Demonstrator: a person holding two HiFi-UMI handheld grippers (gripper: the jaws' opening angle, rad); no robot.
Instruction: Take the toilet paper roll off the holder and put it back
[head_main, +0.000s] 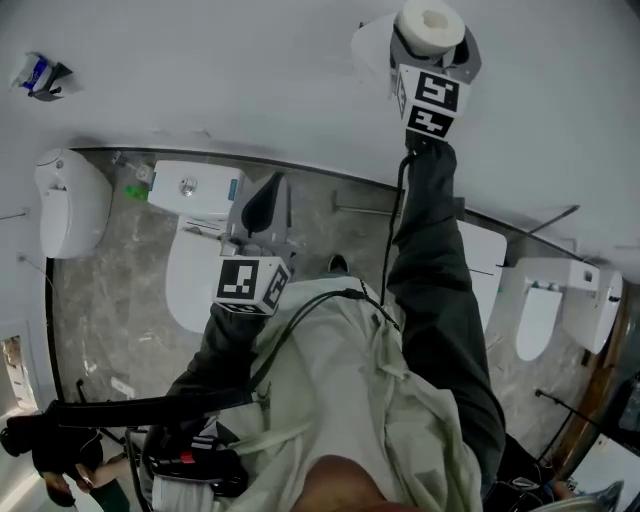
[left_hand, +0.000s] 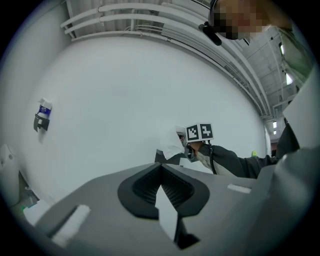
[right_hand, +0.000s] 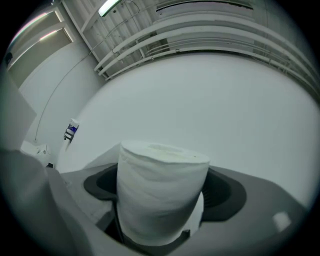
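Two grippers show in my head view, both pointing toward the white wall (head_main: 200, 90). My right gripper (head_main: 432, 50) is stretched out at the top of the picture, and the toilet paper roll (head_main: 432, 25) sits at its tip with its cardboard core facing my camera. A pale shape lies just beside the roll against the wall, but I cannot tell what it is. My left gripper (head_main: 265, 200) is held lower and nearer to me, above a white toilet (head_main: 190, 270), well apart from the roll. From the left gripper view, I read its jaws as brought together: the ribbed pads meet at the tip, only a thin sliver of light shows lower down, and nothing is between them. Beyond them I see the right gripper's marker cube (left_hand: 199, 132) on a dark sleeve (left_hand: 235, 162), with something white just in front of it that is too small to make out. A small blue-and-white item (left_hand: 42, 115) is fixed to the wall far to the left. In the right gripper view, the roll fills the middle. Both jaws press against its sides, so it is clamped firmly, standing along them with its far end toward the bare wall.
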